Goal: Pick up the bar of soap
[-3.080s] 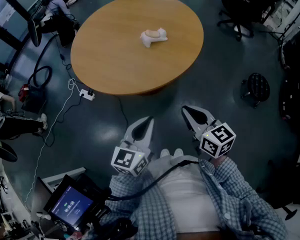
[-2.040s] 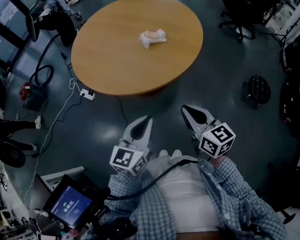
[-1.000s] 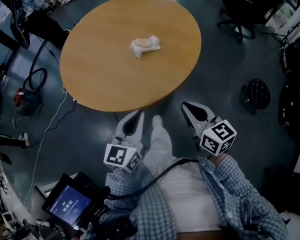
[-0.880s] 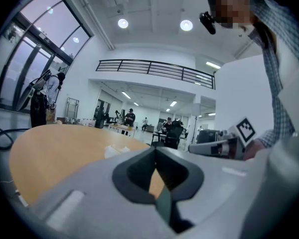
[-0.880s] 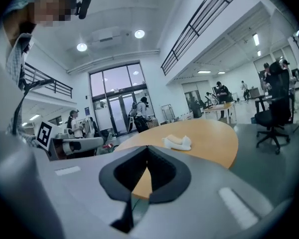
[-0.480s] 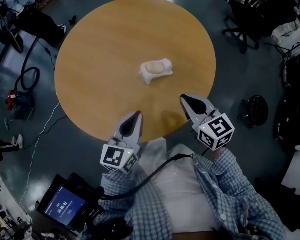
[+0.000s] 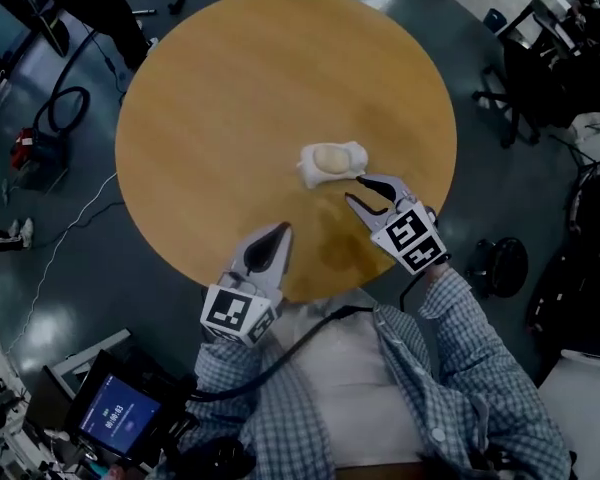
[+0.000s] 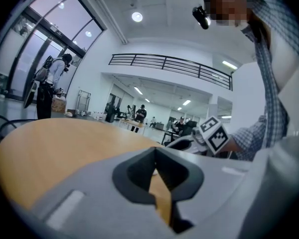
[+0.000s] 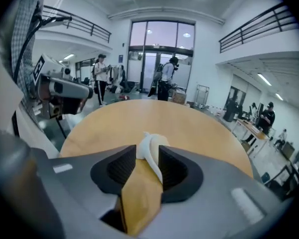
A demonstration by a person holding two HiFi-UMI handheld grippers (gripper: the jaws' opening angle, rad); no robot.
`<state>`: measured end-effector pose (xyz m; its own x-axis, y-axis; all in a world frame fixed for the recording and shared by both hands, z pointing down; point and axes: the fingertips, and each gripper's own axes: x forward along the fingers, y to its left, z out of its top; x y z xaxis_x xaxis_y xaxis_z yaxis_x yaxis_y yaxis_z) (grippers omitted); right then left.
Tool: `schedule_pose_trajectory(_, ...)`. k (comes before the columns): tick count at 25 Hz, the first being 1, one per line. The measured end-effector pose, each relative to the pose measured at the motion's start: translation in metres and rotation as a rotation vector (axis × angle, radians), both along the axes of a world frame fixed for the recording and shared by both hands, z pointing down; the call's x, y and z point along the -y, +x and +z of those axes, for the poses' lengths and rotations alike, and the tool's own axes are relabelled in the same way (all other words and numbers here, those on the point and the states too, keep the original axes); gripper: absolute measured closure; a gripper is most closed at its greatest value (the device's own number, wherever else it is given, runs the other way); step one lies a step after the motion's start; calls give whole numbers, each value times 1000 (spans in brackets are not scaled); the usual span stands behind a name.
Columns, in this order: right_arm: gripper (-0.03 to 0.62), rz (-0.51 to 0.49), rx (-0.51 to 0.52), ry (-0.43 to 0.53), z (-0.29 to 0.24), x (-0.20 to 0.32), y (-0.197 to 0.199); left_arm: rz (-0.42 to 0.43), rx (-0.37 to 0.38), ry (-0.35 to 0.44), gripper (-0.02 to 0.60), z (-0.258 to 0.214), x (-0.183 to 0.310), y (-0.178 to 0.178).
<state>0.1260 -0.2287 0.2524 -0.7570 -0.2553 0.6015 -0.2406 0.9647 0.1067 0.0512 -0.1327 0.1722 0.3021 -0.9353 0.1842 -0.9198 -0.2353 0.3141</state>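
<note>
A tan bar of soap (image 7: 330, 156) lies in a white soap dish (image 7: 355, 154) on the round wooden table (image 7: 220, 98). My right gripper (image 7: 365, 194) hovers just short of the dish's near right end. Its jaws are opening, with nothing pressed between them. In the right gripper view the dish (image 9: 148, 149) shows through the gap of the right gripper (image 9: 147, 154), just beyond the tips. My left gripper (image 7: 273, 235) is shut and empty over the table's near edge, well left of the dish. The left gripper view shows the left gripper (image 8: 155, 152) and, beyond it, the right gripper's marker cube (image 8: 214, 133).
Office chairs (image 7: 525, 78) stand right of the table, and a dark stool base (image 7: 500, 263) sits on the floor near my right arm. Cables (image 7: 70, 118) run over the floor at left. A lit screen (image 7: 115, 418) hangs at lower left. People stand in the background (image 9: 164, 81).
The table has come close: both grippers went from above the floor to above the table's near part. The right gripper has reached the soap dish and its jaws have parted.
</note>
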Motion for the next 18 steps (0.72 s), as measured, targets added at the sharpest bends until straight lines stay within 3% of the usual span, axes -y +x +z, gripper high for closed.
schedule_pose_trajectory(3, 366, -121, -108, 42, 16, 18, -20, -63, -6, 6, 583, -2, 9, -15)
schedule_pose_trajectory(9, 289, -304, -274, 31, 57, 35, -51, -143, -4, 33, 583, -3, 18, -30)
schedule_pose_trajectory(18, 240, -431, -384, 34, 90, 37, -77, -238, -12, -13, 583, 2, 13, -48)
